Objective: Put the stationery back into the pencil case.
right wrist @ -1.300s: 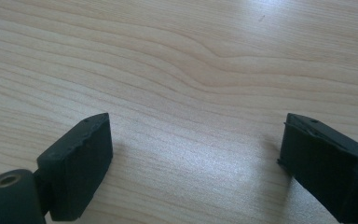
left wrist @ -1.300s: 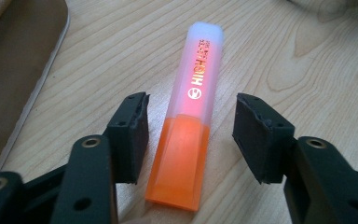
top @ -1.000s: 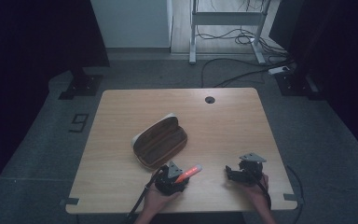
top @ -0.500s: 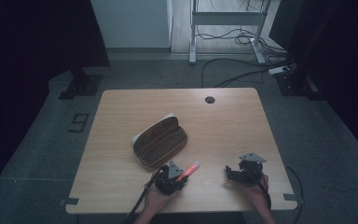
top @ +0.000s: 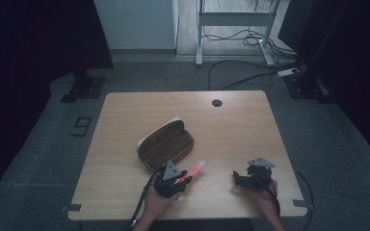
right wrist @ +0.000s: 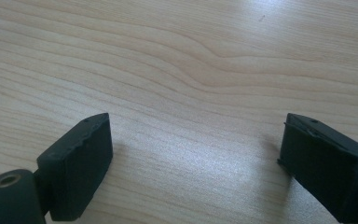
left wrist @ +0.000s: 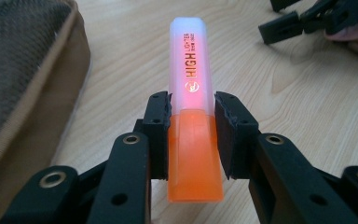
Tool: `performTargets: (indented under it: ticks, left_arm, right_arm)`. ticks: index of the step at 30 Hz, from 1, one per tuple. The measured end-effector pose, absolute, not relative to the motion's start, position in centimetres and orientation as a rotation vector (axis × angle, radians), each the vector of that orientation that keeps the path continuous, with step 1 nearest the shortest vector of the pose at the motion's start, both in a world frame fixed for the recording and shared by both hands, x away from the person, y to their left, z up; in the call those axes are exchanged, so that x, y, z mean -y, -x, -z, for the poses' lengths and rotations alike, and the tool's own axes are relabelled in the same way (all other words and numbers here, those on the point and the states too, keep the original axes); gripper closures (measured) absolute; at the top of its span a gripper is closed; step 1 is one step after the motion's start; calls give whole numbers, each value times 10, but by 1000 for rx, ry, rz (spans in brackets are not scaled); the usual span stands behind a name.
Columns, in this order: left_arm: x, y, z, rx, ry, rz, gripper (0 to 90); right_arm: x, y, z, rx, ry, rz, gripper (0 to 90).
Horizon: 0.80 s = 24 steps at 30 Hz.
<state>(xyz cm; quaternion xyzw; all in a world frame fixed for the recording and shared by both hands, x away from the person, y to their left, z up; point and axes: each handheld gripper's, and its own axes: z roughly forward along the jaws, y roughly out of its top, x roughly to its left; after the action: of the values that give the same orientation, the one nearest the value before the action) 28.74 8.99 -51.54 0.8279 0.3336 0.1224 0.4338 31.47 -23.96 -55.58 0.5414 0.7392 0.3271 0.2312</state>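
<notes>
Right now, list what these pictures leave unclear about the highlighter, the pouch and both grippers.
- Highlighter: in the left gripper view its orange end is partly cut off between the jaws of the left gripper; in the high view its print is too small to read.
- Pouch: cropped by the left edge there; contents hidden.
- Right gripper: its body is out of frame; only open jaws over the table.

my matt black plastic pads (left wrist: pixel 156 135) pinch a glossy, translucent plastic highlighter (left wrist: pixel 191 107). the case (left wrist: pixel 25 88) beside it looks like coarse woven cloth. the table (right wrist: pixel 205 60) is smooth, pale wood grain.
</notes>
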Motion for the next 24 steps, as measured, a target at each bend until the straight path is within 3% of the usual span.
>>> performTargets:
  ticks: [24]
  left_arm:
    - [-99,-290,490,-803,-2024,-319,677]
  right_arm:
    - [240,-315,556,-2032,-1488,-899,89]
